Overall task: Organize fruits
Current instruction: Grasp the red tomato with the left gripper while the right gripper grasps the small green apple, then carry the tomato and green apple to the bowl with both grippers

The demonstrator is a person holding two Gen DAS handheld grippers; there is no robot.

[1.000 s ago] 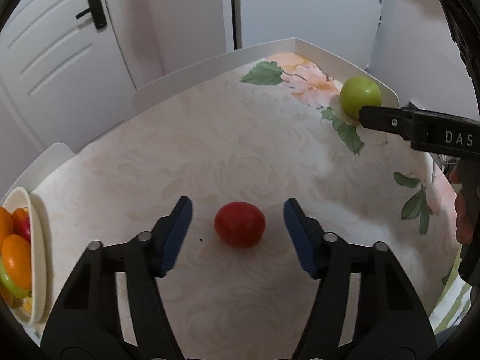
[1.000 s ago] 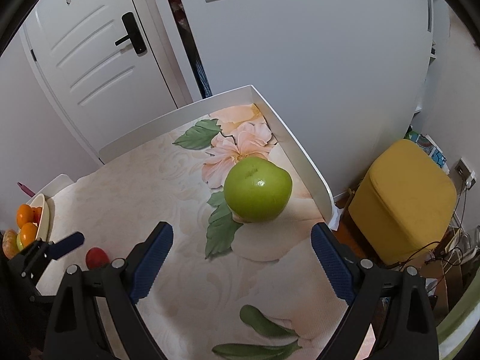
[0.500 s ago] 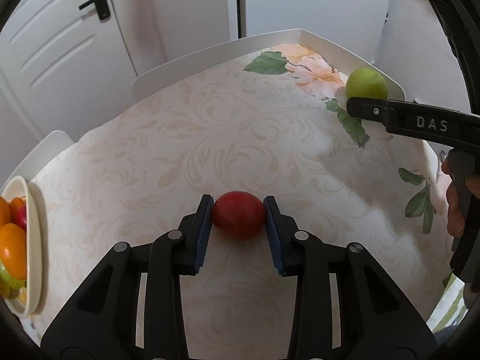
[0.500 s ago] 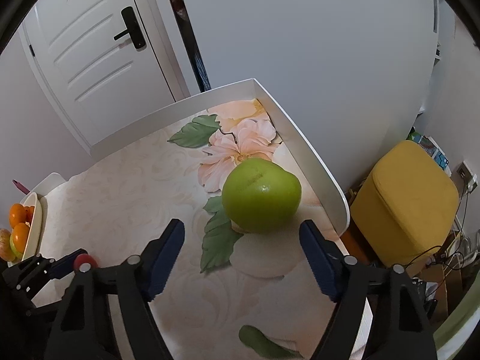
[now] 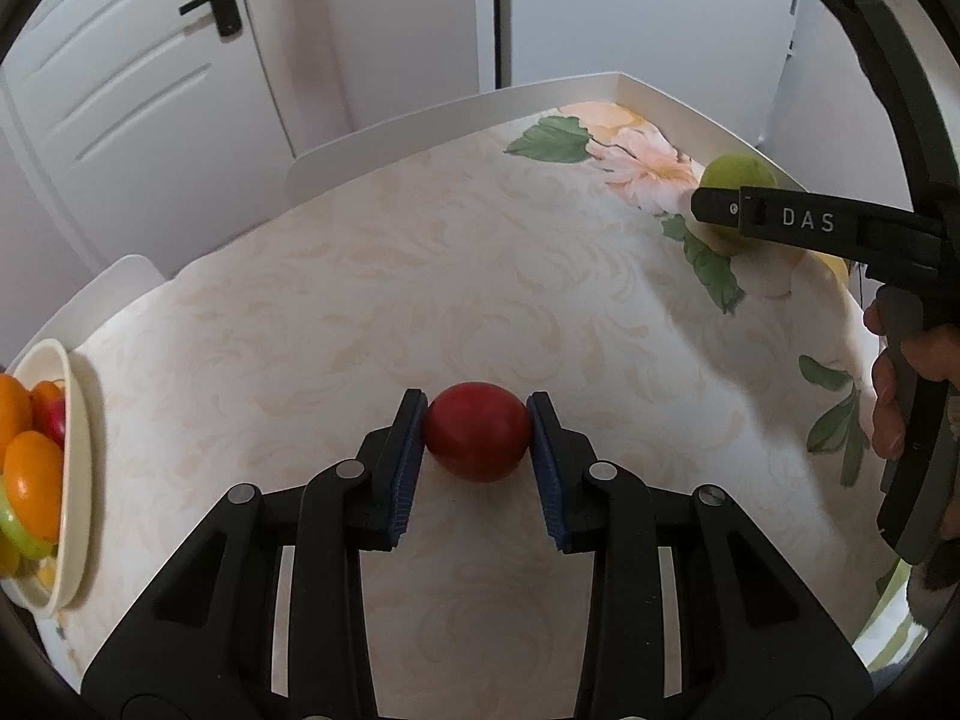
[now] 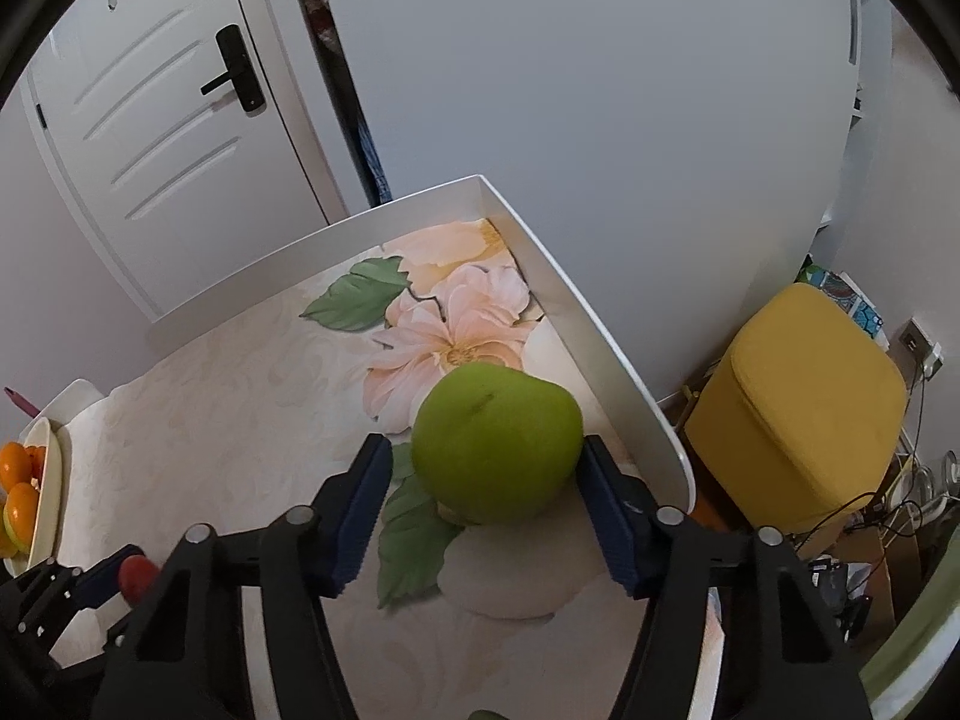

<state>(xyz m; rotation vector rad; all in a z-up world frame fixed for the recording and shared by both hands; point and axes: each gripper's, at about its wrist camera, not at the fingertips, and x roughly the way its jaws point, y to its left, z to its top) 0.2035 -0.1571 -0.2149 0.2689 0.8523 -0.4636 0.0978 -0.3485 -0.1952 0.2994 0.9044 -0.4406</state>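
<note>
A red round fruit (image 5: 477, 432) rests on the floral tablecloth (image 5: 420, 270), and my left gripper (image 5: 477, 411) is shut on it, both blue pads pressed against its sides. A large green apple (image 6: 498, 438) sits near the table's right rim. My right gripper (image 6: 485, 456) straddles it and its jaws are closing. The right pad is at the apple's skin; a narrow gap shows at the left pad. In the left wrist view the green apple (image 5: 735, 171) is partly hidden behind a right gripper finger (image 5: 780, 219). A cream bowl (image 5: 75, 420) of oranges and other fruit stands at the far left.
The table has a raised white rim (image 6: 600, 348) along its far and right sides. A yellow stool (image 6: 798, 396) stands on the floor past the right edge, with cables beside it. A white door (image 6: 150, 120) is behind the table. A hand (image 5: 900, 384) holds the right gripper's handle.
My left gripper's jaws came together onto the red fruit and have held since. My right gripper moved in toward the green apple and its jaws narrowed around it.
</note>
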